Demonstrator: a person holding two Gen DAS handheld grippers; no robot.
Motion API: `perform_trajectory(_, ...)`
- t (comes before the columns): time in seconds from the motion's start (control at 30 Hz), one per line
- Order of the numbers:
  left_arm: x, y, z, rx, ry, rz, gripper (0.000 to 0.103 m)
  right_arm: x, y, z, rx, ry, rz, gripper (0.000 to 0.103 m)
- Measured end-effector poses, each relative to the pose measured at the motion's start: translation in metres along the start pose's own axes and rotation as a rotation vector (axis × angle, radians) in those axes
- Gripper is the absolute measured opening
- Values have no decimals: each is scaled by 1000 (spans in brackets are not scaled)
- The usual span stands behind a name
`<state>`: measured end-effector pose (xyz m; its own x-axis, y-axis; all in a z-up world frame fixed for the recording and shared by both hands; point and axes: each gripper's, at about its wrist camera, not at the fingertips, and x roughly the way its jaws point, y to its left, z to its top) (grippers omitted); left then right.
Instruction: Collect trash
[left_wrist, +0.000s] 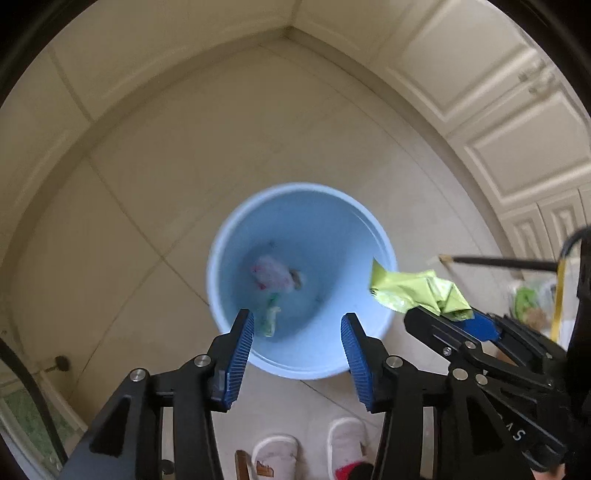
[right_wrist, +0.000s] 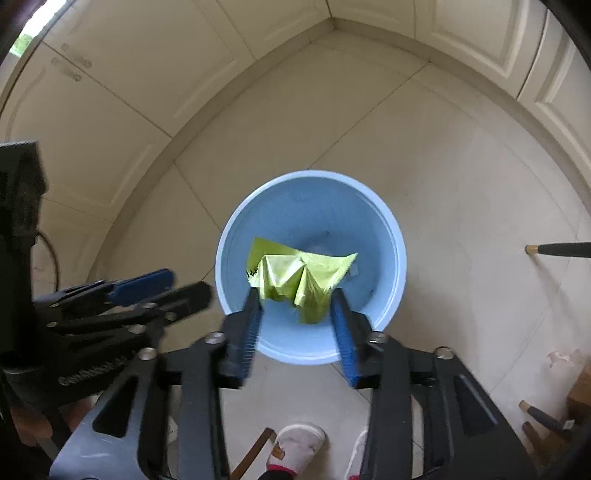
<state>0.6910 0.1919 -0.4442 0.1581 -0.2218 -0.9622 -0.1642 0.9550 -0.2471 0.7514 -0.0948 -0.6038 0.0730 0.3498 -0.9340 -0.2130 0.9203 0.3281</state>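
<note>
A light blue bin (left_wrist: 303, 371) (right_wrist: 310, 175) stands on the tiled floor under both grippers. My left gripper (left_wrist: 297, 315) (right_wrist: 184, 282) is open over the bin's near rim with nothing between its pads. A blurred green-and-white scrap (left_wrist: 271, 319) shows just past its left finger, inside the bin. A pinkish wad (left_wrist: 271, 273) lies on the bin's bottom. My right gripper (right_wrist: 296, 295) (left_wrist: 443, 314) hangs over the bin with its jaws apart. A crumpled lime-green wrapper (right_wrist: 295, 278) (left_wrist: 413, 291) spans the gap and touches both fingertips.
Cream cabinet doors (left_wrist: 517, 110) (right_wrist: 110, 110) line the floor corner behind the bin. Black furniture legs (right_wrist: 557, 249) stand at the right. A person's white slippers (left_wrist: 275, 454) (right_wrist: 295, 443) are just below the bin. A bag with green contents (left_wrist: 528, 299) sits at the right.
</note>
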Motion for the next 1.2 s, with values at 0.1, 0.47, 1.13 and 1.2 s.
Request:
perform_trajectory(0.1,-21,15,-6,-48,-49,4,47,-12,10,-9,-9,-24,12,44)
perform_trajectory(0.47,-128,18,-45,-121,-240,50,52,-85,69,-12,-98,-163,-44,68)
perform_trajectory(1.13,-370,-170,-231,62,-940,139,98,-431,200,-192,-275,-778,-166,103)
perform_trajectory(1.2,-378,-187,-256,80,-999,139,100,-456,209,-212,-279,-832,-187,103)
